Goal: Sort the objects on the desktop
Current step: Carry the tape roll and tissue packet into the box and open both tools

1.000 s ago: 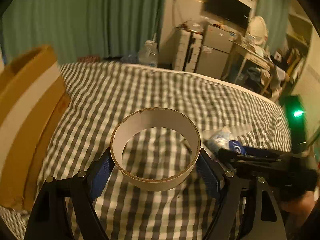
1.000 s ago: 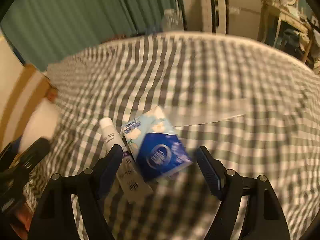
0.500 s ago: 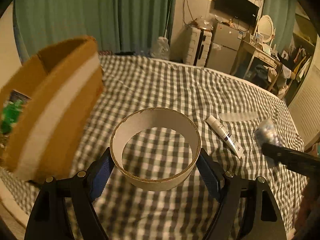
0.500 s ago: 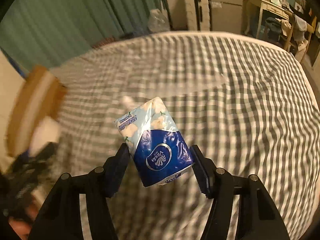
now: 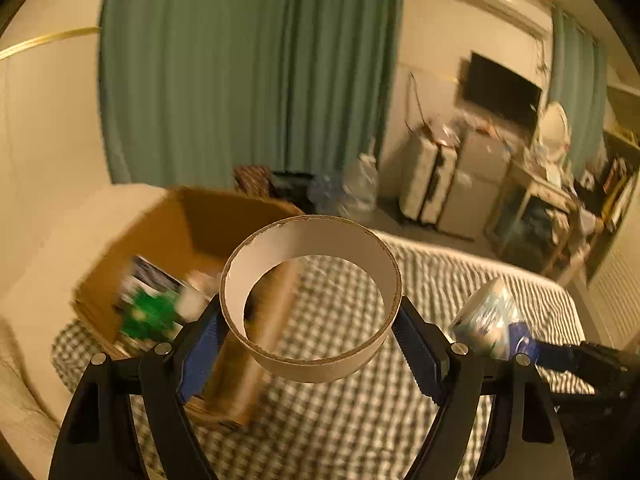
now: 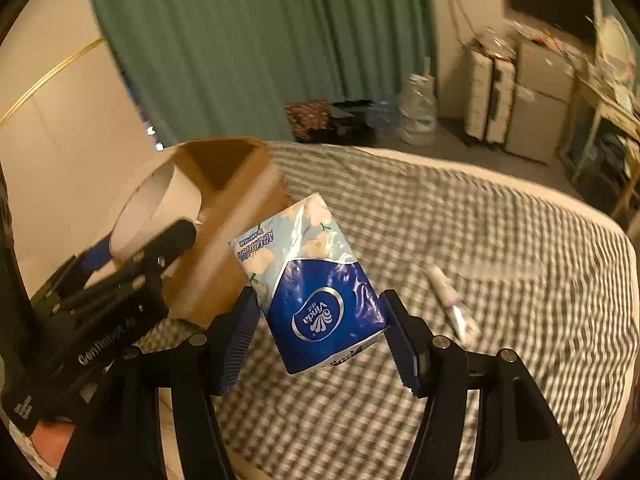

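Left wrist view first: my left gripper [image 5: 310, 332] has its fingers clamped on the outside wall of a cardboard ring [image 5: 310, 300], carried in the air above the checked bed [image 5: 460, 280], with the open cardboard box [image 5: 192, 248] just beyond it to the left, some packets already lying inside. I judge the ring light and fairly stiff but easy to crush, so gripping across its full width with little pressure seems right. Off to the right I see the tissue pack [image 5: 486, 330] held by my other tool. Right wrist view: my right gripper [image 6: 318, 330] has just been closing, and its fingers now press both sides of the tissue pack [image 6: 312, 280], lifted clear of the bed. It looks soft, light and slick in its wrapper; I would hold it across the middle. A small tube [image 6: 450, 300] lies on the bed [image 6: 480, 220] to the right.
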Action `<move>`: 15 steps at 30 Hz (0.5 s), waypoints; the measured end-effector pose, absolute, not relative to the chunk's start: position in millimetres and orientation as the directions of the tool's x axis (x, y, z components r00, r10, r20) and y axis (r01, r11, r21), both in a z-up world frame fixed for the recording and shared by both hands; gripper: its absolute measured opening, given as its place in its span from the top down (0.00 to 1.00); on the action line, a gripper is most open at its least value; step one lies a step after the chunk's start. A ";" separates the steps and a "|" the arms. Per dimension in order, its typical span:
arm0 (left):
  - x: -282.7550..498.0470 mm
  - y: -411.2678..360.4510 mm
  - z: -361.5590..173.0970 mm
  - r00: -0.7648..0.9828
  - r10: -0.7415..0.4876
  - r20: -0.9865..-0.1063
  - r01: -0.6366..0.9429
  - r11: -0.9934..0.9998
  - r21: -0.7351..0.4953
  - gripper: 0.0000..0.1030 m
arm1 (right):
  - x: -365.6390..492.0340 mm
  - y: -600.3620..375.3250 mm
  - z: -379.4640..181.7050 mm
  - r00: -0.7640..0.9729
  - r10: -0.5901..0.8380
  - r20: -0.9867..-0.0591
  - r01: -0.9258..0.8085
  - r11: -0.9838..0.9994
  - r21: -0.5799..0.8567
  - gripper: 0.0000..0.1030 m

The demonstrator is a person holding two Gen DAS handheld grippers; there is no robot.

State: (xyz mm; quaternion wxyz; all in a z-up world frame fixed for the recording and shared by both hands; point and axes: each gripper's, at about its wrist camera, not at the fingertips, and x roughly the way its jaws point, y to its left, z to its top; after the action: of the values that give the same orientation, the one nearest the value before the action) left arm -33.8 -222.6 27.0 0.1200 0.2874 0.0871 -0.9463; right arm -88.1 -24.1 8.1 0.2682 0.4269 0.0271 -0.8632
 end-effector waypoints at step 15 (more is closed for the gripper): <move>-41.3 -351.7 -18.5 -0.753 -0.294 -0.588 0.486 -0.852 -0.196 0.19 | -144.9 -188.0 -3.3 -0.363 -0.579 -0.730 0.611 -0.739 0.282 0.40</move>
State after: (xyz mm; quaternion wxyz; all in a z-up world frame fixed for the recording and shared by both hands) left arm -41.3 -351.7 -18.5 0.2119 0.2800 0.1708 -0.9206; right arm -144.9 -188.0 -3.3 0.3606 0.4341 0.0187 -0.8253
